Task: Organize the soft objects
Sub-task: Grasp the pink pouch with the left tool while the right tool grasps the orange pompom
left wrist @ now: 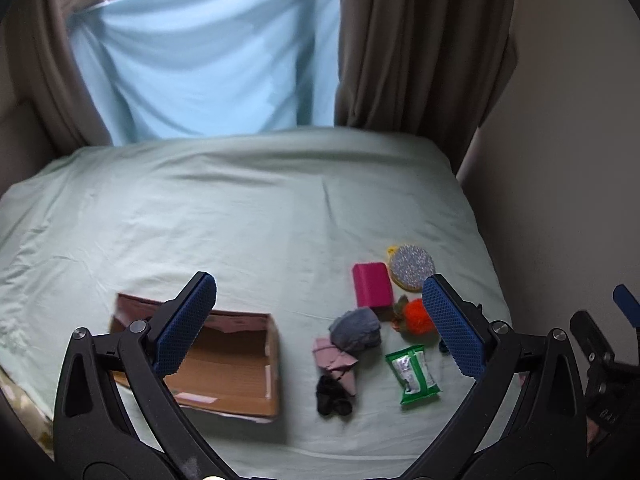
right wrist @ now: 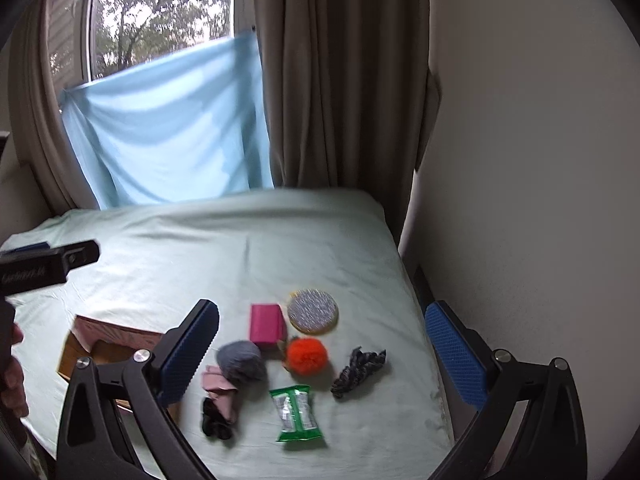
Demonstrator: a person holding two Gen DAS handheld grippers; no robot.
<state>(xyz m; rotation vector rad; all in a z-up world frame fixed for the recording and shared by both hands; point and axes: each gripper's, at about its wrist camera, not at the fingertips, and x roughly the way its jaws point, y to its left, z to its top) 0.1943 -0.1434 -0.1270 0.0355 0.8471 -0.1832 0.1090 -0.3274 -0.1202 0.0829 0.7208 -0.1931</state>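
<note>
Progress: nothing sorted. The cardboard box (left wrist: 224, 364) at near left on the bed (left wrist: 240, 208) appears empty. To its right, loose: pink sponge (right wrist: 265, 325), round scrubber (right wrist: 313, 310), grey bundle (right wrist: 241, 361), orange pompom (right wrist: 307, 355), green packet (right wrist: 297, 412), dark scrunchie (right wrist: 359, 365). Left tool (left wrist: 320, 324) and right tool (right wrist: 322, 354) both gape wide, holding nothing.

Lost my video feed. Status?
Left gripper, right gripper open, empty. Cardboard box empty; soft items, including orange pom-pom, loose on bed. Nothing blocking.
</note>
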